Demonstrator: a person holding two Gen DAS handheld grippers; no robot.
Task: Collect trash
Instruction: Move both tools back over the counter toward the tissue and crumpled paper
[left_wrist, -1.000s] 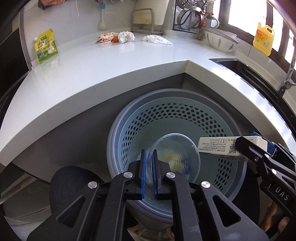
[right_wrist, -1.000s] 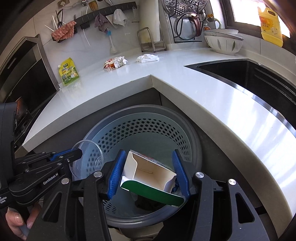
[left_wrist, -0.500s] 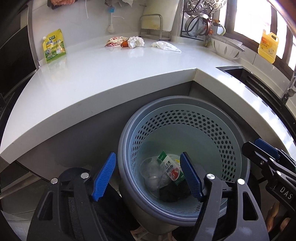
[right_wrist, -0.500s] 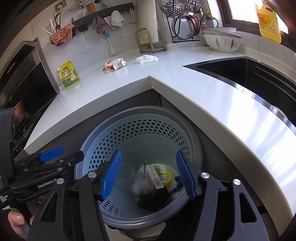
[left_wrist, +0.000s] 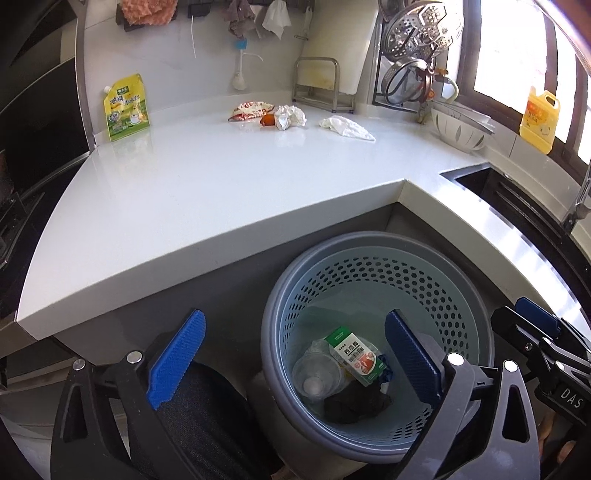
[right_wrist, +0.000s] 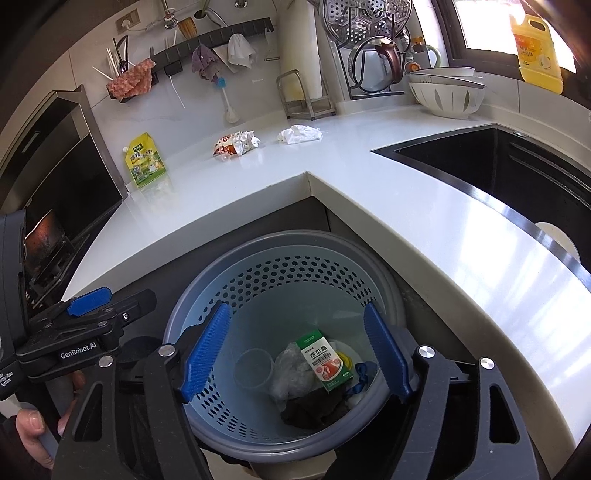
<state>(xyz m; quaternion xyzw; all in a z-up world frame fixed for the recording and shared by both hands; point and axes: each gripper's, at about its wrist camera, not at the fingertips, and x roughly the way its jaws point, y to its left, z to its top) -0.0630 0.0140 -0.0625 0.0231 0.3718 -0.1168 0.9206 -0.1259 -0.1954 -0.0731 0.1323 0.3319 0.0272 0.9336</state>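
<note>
Both grippers, your left gripper and right gripper, have just been opening and stand released, nothing between their jaws; the carton and clear cup lie inside the basket below the table's inner corner.

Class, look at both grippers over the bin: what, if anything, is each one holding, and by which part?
Nothing is held. The left gripper and right gripper have just been opening and stand empty; the clear cup and carton lie in the bin.
</note>
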